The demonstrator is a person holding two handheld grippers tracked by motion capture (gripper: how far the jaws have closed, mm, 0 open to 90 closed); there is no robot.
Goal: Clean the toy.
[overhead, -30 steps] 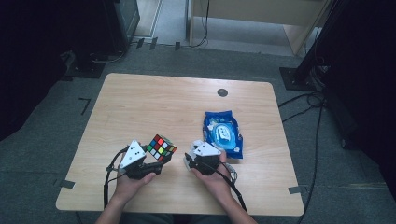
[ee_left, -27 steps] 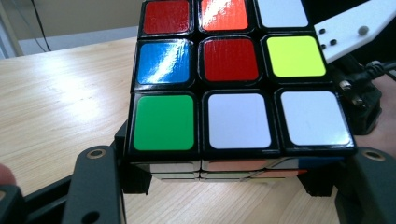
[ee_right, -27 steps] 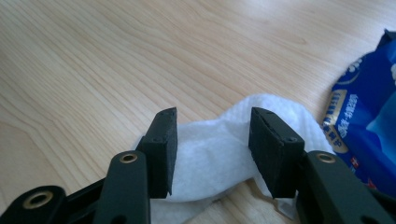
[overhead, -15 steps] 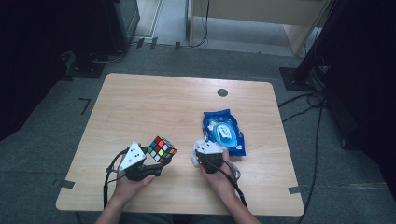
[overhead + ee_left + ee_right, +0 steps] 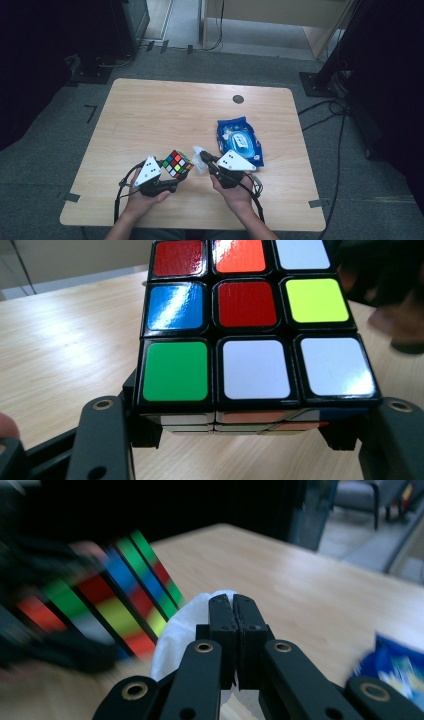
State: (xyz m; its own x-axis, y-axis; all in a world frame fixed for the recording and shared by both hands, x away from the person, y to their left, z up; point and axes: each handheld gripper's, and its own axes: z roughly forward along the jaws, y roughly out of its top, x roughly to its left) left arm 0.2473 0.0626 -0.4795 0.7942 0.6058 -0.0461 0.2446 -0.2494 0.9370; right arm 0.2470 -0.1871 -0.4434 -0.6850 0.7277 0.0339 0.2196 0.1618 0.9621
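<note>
A scrambled Rubik's cube [image 5: 176,164] [image 5: 250,325] is held just above the wooden table [image 5: 150,115], with my left gripper [image 5: 175,173] [image 5: 250,426] shut on its sides. My right gripper [image 5: 204,159] [image 5: 234,602] is shut on a white wipe [image 5: 198,163] [image 5: 182,625]. Its jaws have just been closing on the wipe. The wipe hangs raised right beside the cube [image 5: 115,595], which is blurred in the right gripper view. The blue wipe pack [image 5: 240,141] [image 5: 400,667] lies flat to the right of that gripper.
A small dark round disc [image 5: 238,99] sits near the table's far edge. Cables trail from both grippers to the table's near edge. Black stands and equipment ring the table on the floor.
My right gripper has lifted from the pack's near corner and swung left toward the cube, bringing a white wipe with it. The left gripper and cube have stayed put.
</note>
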